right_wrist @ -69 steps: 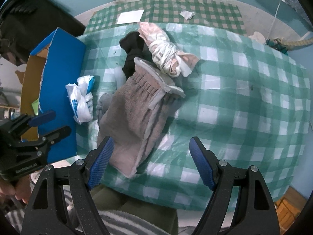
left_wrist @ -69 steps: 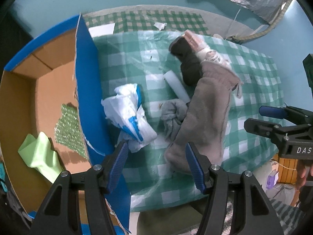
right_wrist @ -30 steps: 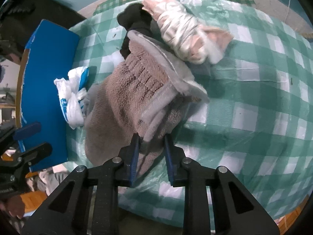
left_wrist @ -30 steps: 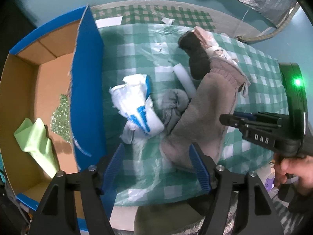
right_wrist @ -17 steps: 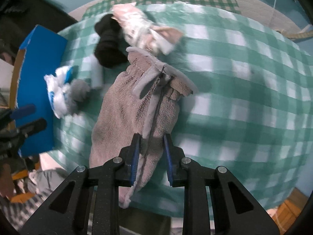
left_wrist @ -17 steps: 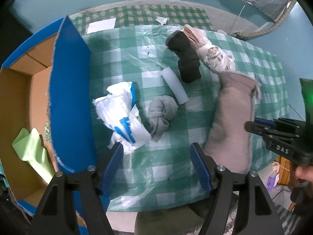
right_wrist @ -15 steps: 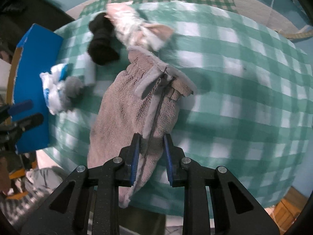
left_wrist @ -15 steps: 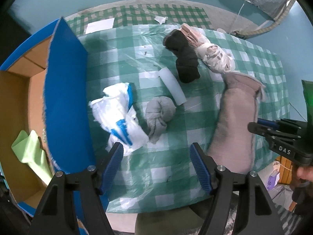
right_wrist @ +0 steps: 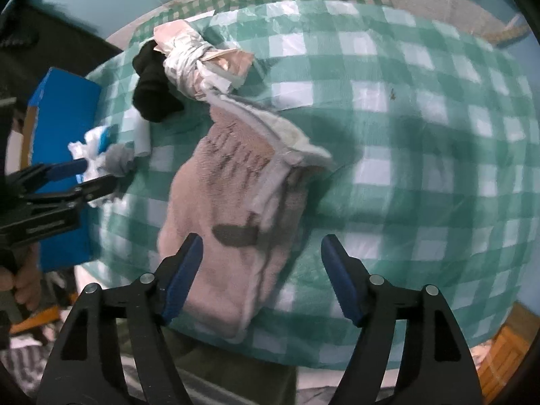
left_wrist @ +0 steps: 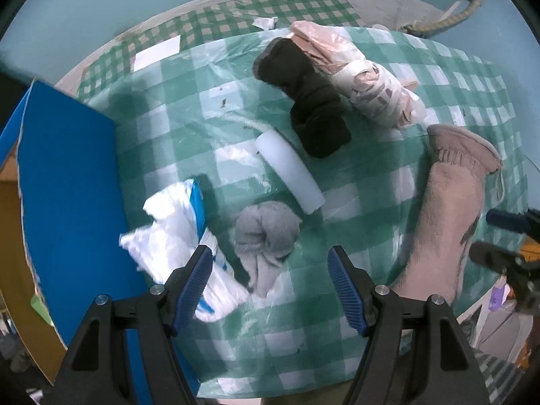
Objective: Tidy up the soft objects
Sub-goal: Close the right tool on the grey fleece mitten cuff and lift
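A grey-brown fleece garment lies on the green checked table, its lower end at the near edge; it also shows in the left wrist view. My right gripper is open just above its lower end, holding nothing. My left gripper is open over a balled grey sock and a white and blue plastic bag. Further back lie a white foam roll, a black sock and a pink plastic-wrapped bundle.
A blue cardboard box stands at the left edge of the table, its wall close to the plastic bag. The checked tablecloth spreads to the right. A second checked mat lies on the floor behind.
My right gripper dragged the fleece garment to the right, off the other items, then opened and let it go. My left gripper moved closer over the grey sock and bag.
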`<state>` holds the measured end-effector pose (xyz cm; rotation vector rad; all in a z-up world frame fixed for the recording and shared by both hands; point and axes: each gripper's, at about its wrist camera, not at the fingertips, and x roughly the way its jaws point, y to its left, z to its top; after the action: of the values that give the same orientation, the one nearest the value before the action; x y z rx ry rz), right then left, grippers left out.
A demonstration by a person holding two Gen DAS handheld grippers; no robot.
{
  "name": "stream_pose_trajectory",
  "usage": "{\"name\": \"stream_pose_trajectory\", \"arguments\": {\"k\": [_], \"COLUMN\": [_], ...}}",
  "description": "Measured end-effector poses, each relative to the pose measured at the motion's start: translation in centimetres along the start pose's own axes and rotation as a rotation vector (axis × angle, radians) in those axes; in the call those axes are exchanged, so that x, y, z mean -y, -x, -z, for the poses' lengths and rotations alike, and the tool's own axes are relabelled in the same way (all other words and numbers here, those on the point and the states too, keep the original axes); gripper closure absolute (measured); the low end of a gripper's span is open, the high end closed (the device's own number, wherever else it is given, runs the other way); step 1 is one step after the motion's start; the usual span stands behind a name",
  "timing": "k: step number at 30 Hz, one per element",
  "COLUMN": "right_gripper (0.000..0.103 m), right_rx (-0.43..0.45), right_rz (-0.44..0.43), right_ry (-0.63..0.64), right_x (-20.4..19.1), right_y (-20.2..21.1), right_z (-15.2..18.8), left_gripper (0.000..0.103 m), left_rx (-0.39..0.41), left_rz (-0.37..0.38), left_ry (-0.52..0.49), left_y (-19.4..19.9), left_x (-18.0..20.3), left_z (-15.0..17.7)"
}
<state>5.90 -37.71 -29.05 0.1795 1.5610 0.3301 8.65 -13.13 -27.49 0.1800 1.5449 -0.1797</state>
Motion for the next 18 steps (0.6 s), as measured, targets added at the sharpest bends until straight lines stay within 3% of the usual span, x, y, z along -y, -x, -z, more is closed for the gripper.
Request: {"name": "stream_pose_trajectory", "arguments": {"k": [3, 6, 11, 18], "right_gripper": [0.027, 0.026, 0.023, 0.022], "right_rx": [-0.029, -0.039, -0.034, -0.05], "right_rz": [-0.083, -0.108, -0.076, 0.042], "right_ry": [-0.063, -0.102, -0.11, -0.097], "right_x": [0.2, 0.0, -1.3, -3.8], "right_y": [-0.5, -1.0, -1.6, -4.5], "right_z": [0.1, 0.1, -0.6, -1.7], "left_gripper": [0.03, 0.031, 0.03, 0.028], "left_rx": [-0.02, -0.038, -0.061, -0.081], "left_rz": [-0.009, -0.025, -0.051, -0.059], "left_ry": [-0.014, -0.036, -0.077, -0.069], "left_y": [-0.8, -1.7, -2.9, -4.1], "left_x": [0.3, 0.6, 1.2, 0.9], "left_z": [-0.4, -0.8, -1.0, -1.2]}}
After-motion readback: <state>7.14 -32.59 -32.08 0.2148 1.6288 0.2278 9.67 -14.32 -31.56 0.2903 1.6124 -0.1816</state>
